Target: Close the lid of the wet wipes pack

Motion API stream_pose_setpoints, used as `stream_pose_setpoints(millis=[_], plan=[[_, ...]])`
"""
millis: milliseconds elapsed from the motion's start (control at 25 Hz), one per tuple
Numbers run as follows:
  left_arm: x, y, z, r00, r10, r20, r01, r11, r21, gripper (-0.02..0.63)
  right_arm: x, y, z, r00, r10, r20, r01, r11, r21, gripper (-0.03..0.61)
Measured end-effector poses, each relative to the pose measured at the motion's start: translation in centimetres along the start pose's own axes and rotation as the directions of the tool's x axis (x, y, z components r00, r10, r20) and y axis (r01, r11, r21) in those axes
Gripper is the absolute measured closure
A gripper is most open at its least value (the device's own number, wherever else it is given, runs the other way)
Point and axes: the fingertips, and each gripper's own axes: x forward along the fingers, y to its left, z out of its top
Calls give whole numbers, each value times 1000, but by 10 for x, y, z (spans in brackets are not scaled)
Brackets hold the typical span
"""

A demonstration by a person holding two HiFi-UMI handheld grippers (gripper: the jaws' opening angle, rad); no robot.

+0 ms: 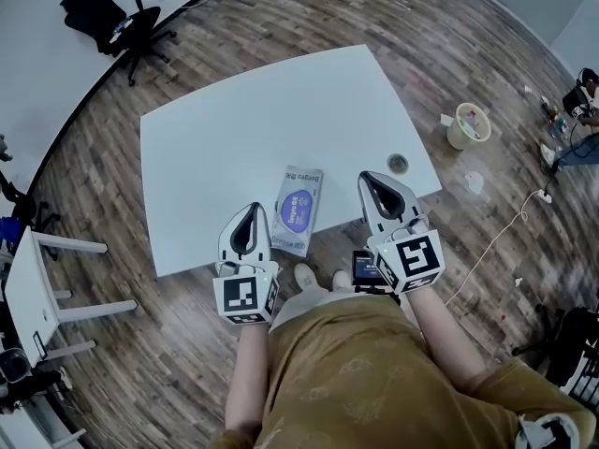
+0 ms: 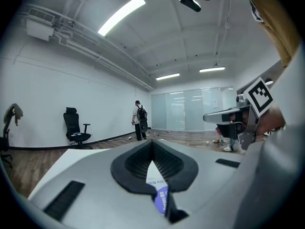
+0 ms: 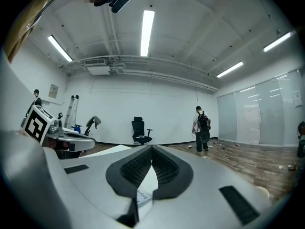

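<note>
A glossy plastic-film wipes pack (image 1: 298, 210) lies on a smooth matt white table (image 1: 234, 129) over wood-plank flooring (image 1: 440, 26).

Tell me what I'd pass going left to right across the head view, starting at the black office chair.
Black office chair → left gripper → wet wipes pack on the white table → right gripper → pale bucket on the floor.

Head view steeply down on table (image 1: 234, 129), gripper views low along it, both sharing office chair (image 2: 76, 128)
</note>
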Motion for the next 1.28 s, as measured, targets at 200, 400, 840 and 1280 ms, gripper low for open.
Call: stream_pose_setpoints(millis=[200,400,840,1280], plan=[[-6,3,20,998,19,55,-17,999,-27,618,-2,0,15,999,1,42,-1,1000,0,572],[-10,6,33,996,27,80,-25,999,-28,618,-3,8,26,998,11,62,-10,1000,-19,572],[-15,22,39,994,52,101,-50,999,-18,618,-2,14,33,997,0,81,2,1000,-28,572],[-6,25,37,995,35,93,-34,999,-12,618,9,17,31,998,5,68,-2,999,-33,572]])
